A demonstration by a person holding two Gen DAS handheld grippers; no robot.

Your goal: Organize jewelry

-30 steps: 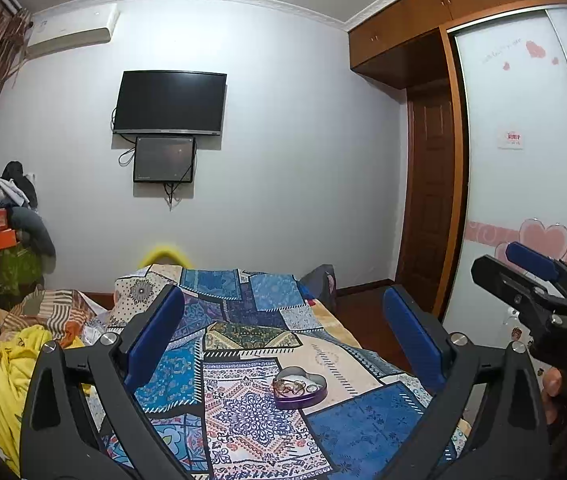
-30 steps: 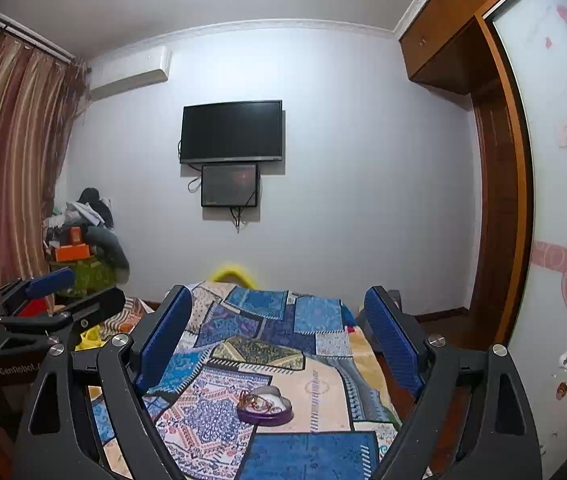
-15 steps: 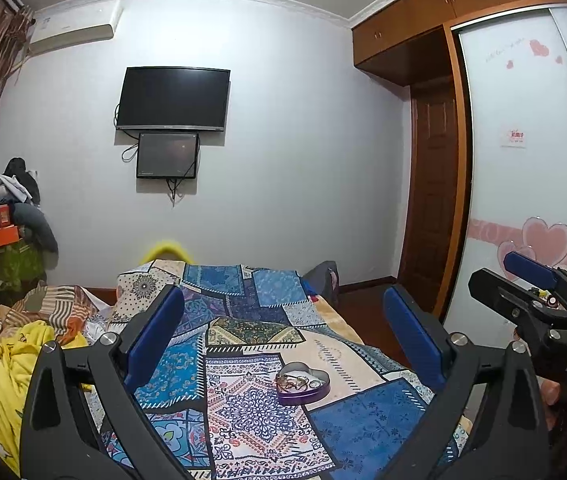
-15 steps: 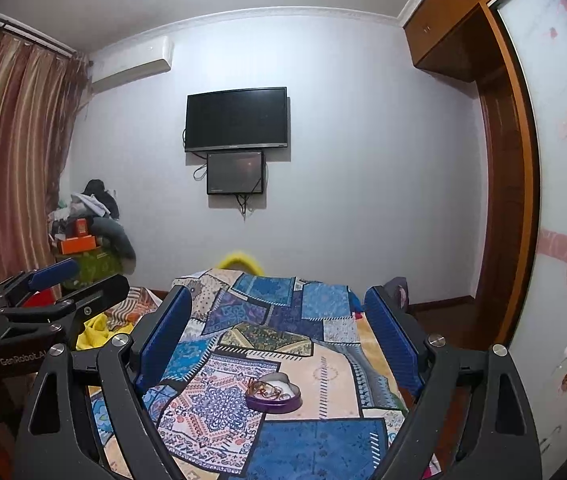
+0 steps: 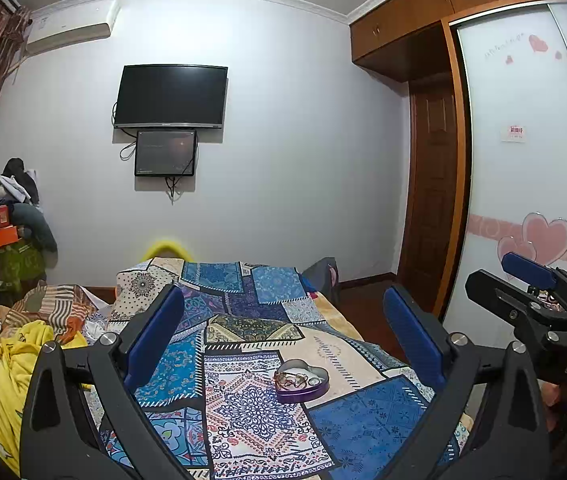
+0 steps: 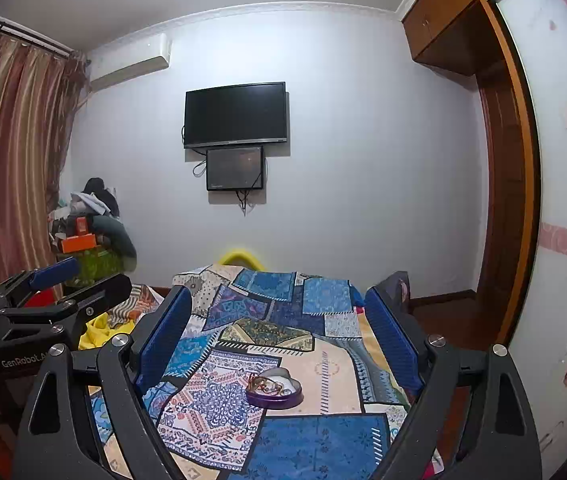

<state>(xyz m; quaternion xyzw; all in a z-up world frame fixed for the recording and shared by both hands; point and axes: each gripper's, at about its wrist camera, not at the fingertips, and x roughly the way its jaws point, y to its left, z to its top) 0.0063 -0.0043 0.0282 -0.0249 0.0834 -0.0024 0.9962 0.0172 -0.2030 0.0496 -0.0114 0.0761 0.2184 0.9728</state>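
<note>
A purple heart-shaped tin (image 5: 302, 381) with gold-coloured jewelry (image 5: 291, 379) inside sits on the patchwork bedspread (image 5: 243, 408). It also shows in the right wrist view (image 6: 274, 390), with the jewelry (image 6: 264, 384) in it. My left gripper (image 5: 283, 340) is open and empty, held above and short of the tin. My right gripper (image 6: 279, 332) is open and empty too, also short of the tin. The right gripper shows at the right edge of the left wrist view (image 5: 539, 296); the left gripper shows at the left of the right wrist view (image 6: 59, 292).
Yellow and striped clothes (image 5: 15, 352) lie heaped on the bed's left side. A cluttered stand (image 6: 83, 248) is by the curtain. A wardrobe with heart stickers (image 5: 531, 200) and a wooden door (image 5: 431, 208) are on the right. A TV (image 5: 170, 97) hangs on the far wall.
Both views have tilted and drifted slightly; the tin sits a little lower and more central between the fingers. Both grippers stay open.
</note>
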